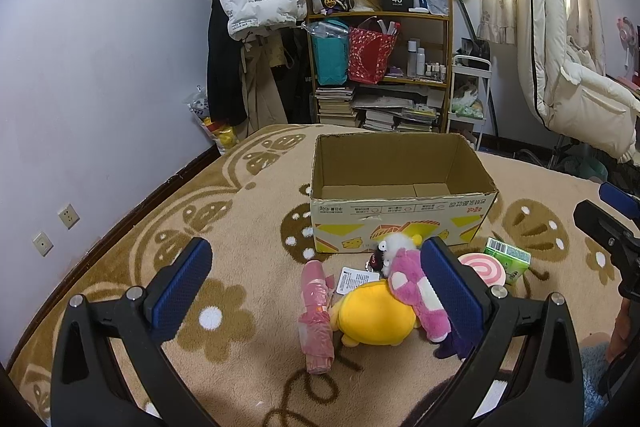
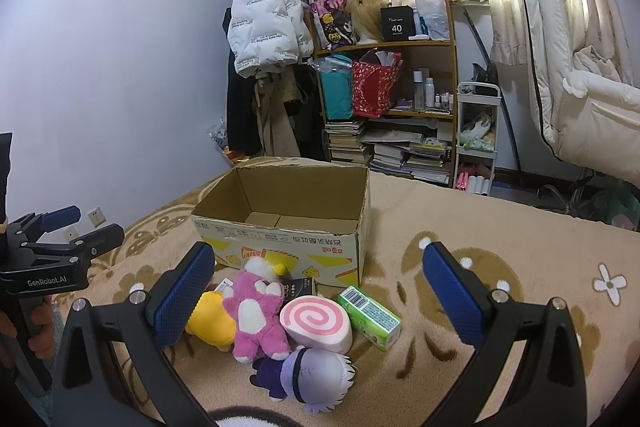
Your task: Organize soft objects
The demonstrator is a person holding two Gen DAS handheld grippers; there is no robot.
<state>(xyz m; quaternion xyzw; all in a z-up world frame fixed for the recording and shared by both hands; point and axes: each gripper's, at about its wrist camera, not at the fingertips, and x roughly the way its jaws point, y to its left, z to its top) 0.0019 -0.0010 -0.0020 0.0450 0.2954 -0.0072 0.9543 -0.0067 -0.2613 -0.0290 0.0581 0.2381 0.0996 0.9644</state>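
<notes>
Both the left hand-held gripper (image 1: pixel 316 283) and right hand-held gripper (image 2: pixel 314 287) hang with fingers spread apart, gripping nothing. Just in front of the cardboard box (image 2: pixel 288 227) lie the pink plush (image 2: pixel 256 319), yellow plush (image 1: pixel 376 311), swirl cushion (image 2: pixel 316 323) and purple doll (image 2: pixel 308 375), bunched together on the blanket (image 2: pixel 480 227).

three plush toys (image 2: pixel 256 319) — one box (image 2: pixel 288 227)

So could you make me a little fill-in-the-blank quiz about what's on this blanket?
The cardboard box has ____ inside it.
The pink plush lies partly on top of the ____ plush.
The swirl cushion sits right beside a ____ carton.
Both grippers, left and right, are ____.

Missing: nothing; yellow; green; open
</notes>
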